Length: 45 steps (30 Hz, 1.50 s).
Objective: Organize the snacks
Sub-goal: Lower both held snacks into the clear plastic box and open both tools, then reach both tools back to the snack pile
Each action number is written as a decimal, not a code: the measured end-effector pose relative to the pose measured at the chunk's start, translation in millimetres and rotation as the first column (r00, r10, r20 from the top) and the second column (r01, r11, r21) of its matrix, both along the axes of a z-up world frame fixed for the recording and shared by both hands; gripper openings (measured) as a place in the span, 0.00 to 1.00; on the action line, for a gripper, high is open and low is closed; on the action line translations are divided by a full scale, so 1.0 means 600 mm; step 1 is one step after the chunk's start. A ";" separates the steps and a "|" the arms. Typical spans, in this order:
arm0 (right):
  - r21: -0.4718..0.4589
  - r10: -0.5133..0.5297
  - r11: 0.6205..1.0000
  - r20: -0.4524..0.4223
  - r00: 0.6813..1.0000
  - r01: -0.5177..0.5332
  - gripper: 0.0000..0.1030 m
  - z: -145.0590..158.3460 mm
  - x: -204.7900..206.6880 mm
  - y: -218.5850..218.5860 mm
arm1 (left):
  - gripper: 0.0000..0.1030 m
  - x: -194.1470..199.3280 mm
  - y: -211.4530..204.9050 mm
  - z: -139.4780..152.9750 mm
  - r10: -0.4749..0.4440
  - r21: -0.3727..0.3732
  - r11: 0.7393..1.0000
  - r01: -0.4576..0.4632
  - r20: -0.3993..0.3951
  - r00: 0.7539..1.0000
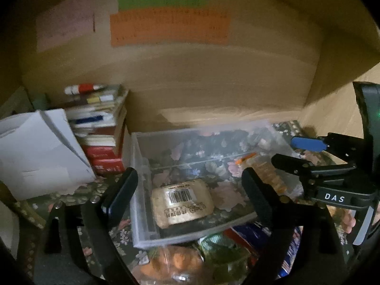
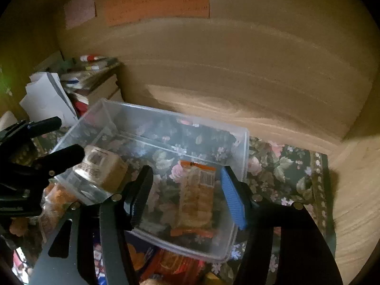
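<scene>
Floral cloth under a wooden wall, clear bin sitting on it. Inside: a cracker pack right, a beige barcode packet left. Left gripper and right gripper both hang spread wide, empty.

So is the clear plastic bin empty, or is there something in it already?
Not empty. The clear bin holds two snacks: a tan packet with a barcode on one side and a clear pack of biscuits on the other.
</scene>
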State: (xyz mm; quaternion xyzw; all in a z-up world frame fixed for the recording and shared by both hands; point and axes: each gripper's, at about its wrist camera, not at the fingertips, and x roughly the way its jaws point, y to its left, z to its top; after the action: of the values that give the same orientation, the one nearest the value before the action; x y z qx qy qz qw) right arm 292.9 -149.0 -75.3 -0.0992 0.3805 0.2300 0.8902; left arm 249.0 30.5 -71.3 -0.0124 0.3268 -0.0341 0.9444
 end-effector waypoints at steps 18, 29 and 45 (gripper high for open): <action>0.096 -0.023 0.995 0.119 0.993 0.012 0.61 0.039 -0.165 -0.068 | 0.97 -0.170 0.021 -0.028 0.008 0.041 0.999 -0.008 0.016 1.000; 0.083 -0.057 0.995 -0.027 0.998 0.059 0.61 -0.053 -0.233 -0.114 | 0.97 -0.224 0.023 -0.132 0.010 0.041 0.999 -0.006 -0.087 0.996; 0.028 -0.007 1.000 -0.053 0.999 0.008 0.66 -0.081 -0.233 -0.095 | 0.97 -0.177 -0.037 -0.168 -0.009 0.224 0.974 0.030 -0.094 0.996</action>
State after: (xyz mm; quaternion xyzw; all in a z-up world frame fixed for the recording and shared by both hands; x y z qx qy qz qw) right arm 152.8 -206.2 -123.8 -0.0792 0.4012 0.2345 0.8819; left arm 143.0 8.0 -172.3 0.0965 0.3718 -0.0054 0.9233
